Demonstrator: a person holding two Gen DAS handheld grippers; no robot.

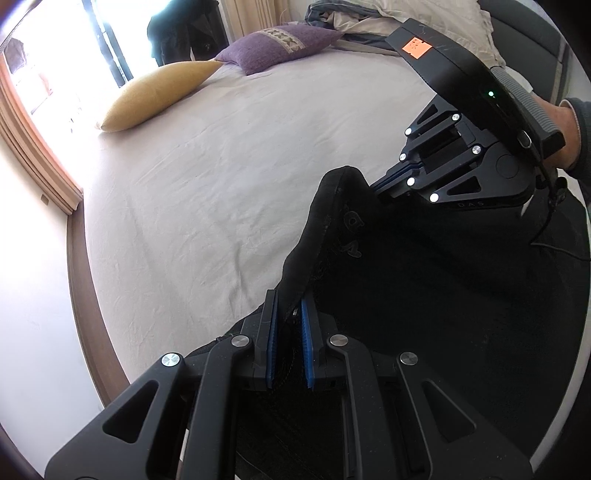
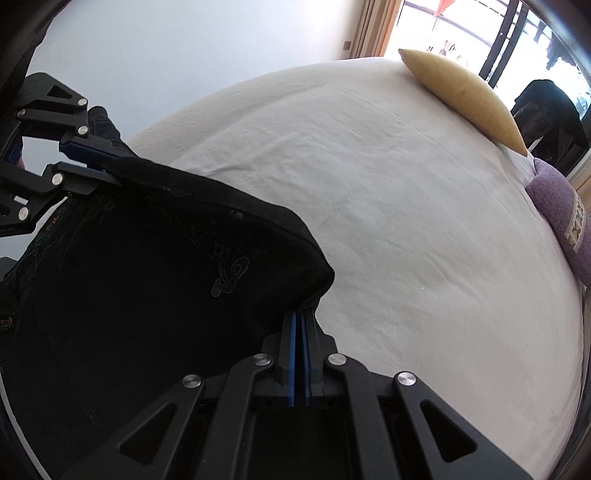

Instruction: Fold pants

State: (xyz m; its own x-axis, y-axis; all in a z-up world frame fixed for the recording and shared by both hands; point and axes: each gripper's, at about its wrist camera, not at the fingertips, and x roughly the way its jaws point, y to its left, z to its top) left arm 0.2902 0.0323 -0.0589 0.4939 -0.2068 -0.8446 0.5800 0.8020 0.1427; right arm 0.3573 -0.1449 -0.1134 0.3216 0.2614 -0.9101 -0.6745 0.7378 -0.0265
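Black pants (image 1: pixel 406 277) hang by their waistband between my two grippers, above a bed. In the left wrist view my left gripper (image 1: pixel 291 300) is shut on one end of the waistband, which runs up to my right gripper (image 1: pixel 373 186), clamped on the other end. In the right wrist view my right gripper (image 2: pixel 300 314) has its blue pads pressed together on the fabric edge. The pants (image 2: pixel 147 258) show an embroidered logo there. My left gripper (image 2: pixel 114 162) bites the band at the upper left. The legs drop out of view below.
A pale sheet covers the bed (image 1: pixel 221 184) (image 2: pixel 406 240). A yellow pillow (image 1: pixel 159 94) (image 2: pixel 461 96) and a purple cushion (image 1: pixel 280 46) (image 2: pixel 557 206) lie at its far side, beside crumpled bedding (image 1: pixel 369 18). A bright window (image 1: pixel 55 55) stands behind. A person's hand (image 1: pixel 569 133) holds the right gripper's handle.
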